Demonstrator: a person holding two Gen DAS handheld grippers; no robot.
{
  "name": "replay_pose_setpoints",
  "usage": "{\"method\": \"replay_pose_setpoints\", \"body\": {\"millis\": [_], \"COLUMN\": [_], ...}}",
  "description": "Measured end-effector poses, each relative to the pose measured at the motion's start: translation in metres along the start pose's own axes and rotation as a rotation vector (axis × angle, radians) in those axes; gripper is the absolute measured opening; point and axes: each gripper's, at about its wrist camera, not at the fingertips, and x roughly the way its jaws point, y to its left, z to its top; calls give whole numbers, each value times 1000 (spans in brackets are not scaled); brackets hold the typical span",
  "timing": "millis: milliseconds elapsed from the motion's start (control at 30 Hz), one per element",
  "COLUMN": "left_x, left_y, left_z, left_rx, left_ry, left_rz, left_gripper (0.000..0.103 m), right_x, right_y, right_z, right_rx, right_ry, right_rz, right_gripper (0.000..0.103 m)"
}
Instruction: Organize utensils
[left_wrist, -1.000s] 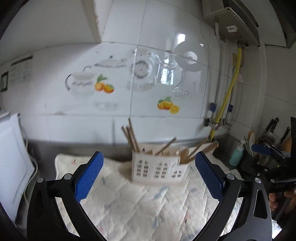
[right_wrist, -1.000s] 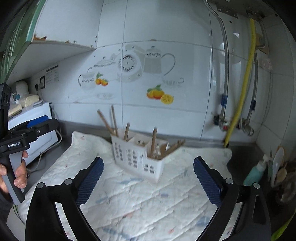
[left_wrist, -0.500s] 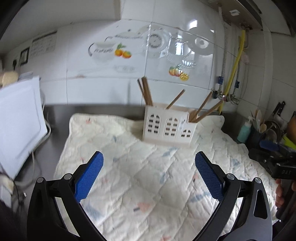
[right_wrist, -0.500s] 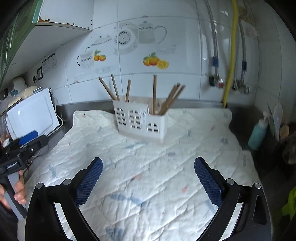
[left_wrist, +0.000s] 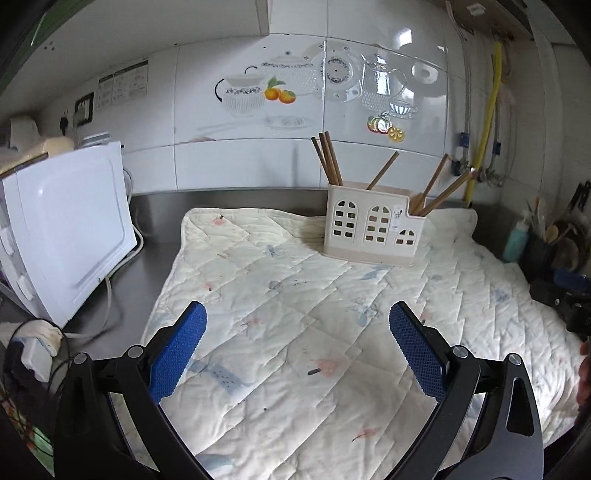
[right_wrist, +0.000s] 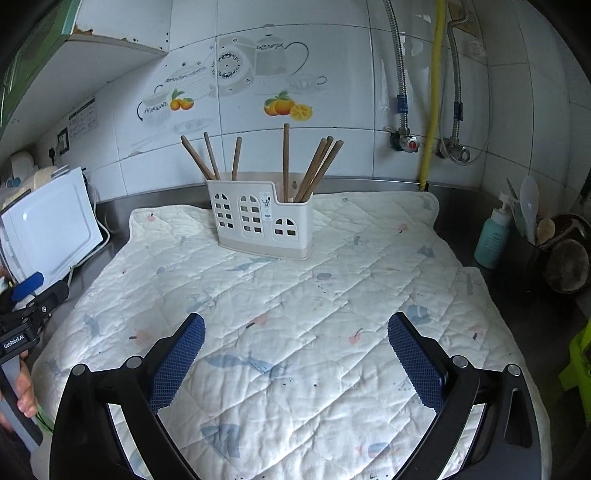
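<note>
Holder (right_wrist: 264, 221): white, stood upright at the far middle of the quilt (right_wrist: 295, 302), on the counter (left_wrist: 155, 206).
Sticks (right_wrist: 314, 166): wooden, leaned in the holder's compartments, tips up.
Left tool (left_wrist: 297, 334): spread wide, held nothing, hung over the quilt's near part.
Right tool (right_wrist: 295, 336): spread wide, held nothing, well short of the holder.
Microwave (left_wrist: 66, 229): white, left of the quilt.
Bottle (right_wrist: 493, 236): teal, right of the quilt.

Both wrist views toward shared caddy (left_wrist: 371, 229)
</note>
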Motion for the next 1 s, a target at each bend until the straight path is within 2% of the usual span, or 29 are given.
{"method": "replay_pose_setpoints", "body": {"millis": [333,1000], "left_x": [-5,2], "left_y": [-3,-15], "left_z": [-4,-12], "left_rx": [-25,3], "left_ry": [10,42], "left_rz": [-33,-36], "left_gripper": [98,98], "right_x": [-4,-1], "right_y": [4,3], "right_z": [-7,-10], "right_rx": [-25,-21], "right_ry": [1,9], "right_rz": [-5,1], "right_gripper": [96,96]}}
